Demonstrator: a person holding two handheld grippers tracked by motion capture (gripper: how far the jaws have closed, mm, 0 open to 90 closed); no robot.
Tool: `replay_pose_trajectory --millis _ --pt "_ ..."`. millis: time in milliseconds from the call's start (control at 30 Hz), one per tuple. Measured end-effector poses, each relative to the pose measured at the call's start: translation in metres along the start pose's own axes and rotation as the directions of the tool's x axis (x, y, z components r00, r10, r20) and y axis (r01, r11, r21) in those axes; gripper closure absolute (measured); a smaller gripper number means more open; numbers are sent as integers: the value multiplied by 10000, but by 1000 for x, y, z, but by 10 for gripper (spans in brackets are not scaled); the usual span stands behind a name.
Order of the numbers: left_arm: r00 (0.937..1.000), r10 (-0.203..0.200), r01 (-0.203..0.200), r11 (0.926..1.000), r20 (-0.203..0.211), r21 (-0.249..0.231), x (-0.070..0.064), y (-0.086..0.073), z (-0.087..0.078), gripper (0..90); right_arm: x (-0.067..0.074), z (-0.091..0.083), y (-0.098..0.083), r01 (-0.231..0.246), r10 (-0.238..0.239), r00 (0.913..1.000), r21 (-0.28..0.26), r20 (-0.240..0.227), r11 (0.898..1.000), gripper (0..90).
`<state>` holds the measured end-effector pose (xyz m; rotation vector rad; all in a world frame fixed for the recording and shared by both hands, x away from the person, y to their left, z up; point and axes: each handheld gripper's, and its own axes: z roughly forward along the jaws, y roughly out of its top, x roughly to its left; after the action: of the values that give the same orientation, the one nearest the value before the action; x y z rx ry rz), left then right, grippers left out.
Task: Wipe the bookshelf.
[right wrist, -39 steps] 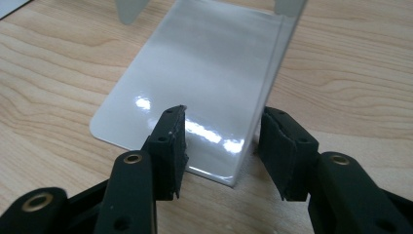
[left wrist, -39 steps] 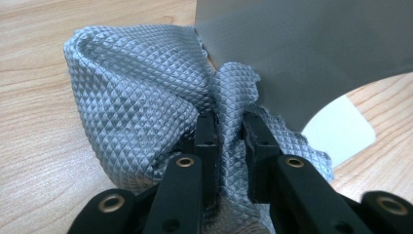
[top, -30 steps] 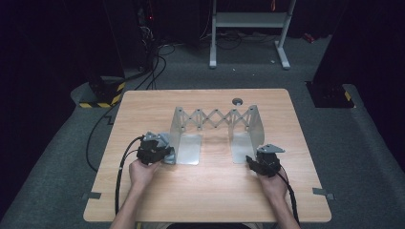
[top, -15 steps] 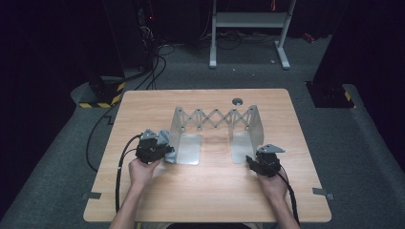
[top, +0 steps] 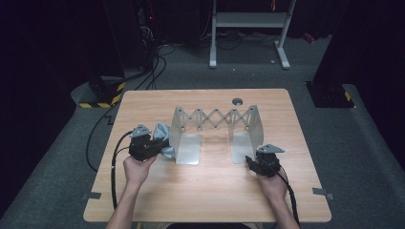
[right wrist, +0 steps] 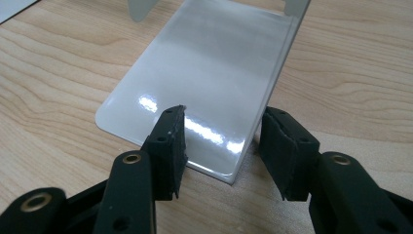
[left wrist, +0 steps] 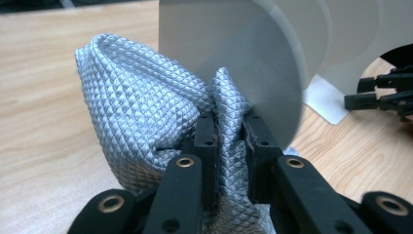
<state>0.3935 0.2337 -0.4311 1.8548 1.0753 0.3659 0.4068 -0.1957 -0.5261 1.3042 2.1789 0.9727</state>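
A grey quilted cloth (top: 161,131) (left wrist: 141,97) hangs bunched between the jaws of my left gripper (top: 165,143) (left wrist: 229,124), which is shut on a fold of it. The cloth sits against the left upright plate (left wrist: 234,44) of a metal scissor rack (top: 215,117) in the middle of the table. My right gripper (top: 249,160) (right wrist: 221,126) is open at the near corner of the rack's right foot plate (right wrist: 209,63). Its jaws have just been opening a little; the plate's edge stands between them and the pads do not press on it.
A small round grey cap (top: 237,101) sits in the wooden table (top: 200,200) behind the rack. Cables (top: 102,143) trail off the table's left side to the floor. A white metal stand (top: 248,21) is on the floor beyond.
My left gripper has risen a little with the cloth in it, beside the rack's left plate. The right hand has stayed where it was.
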Motion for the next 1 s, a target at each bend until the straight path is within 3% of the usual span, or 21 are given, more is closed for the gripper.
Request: replay_pose_trajectory --millis 300,500,700,1000 --pt "9997 252 -253 9991 -14 -353 -7 10 -14 786 0 0 0 23 -23 10000 5 -35 10000 510" --pt "9999 152 -148 9982 75 -577 -6 15 -17 785 0 0 0 50 -50 10000 1 -40 10000 509" --pt "9995 304 -300 9956 32 -884 -12 18 -25 785 0 0 0 41 -41 10000 3 -49 10000 508" --pt "9992 344 -352 9987 -220 -363 -15 1 -10 785 0 0 0 32 -32 10000 0 -27 10000 509"
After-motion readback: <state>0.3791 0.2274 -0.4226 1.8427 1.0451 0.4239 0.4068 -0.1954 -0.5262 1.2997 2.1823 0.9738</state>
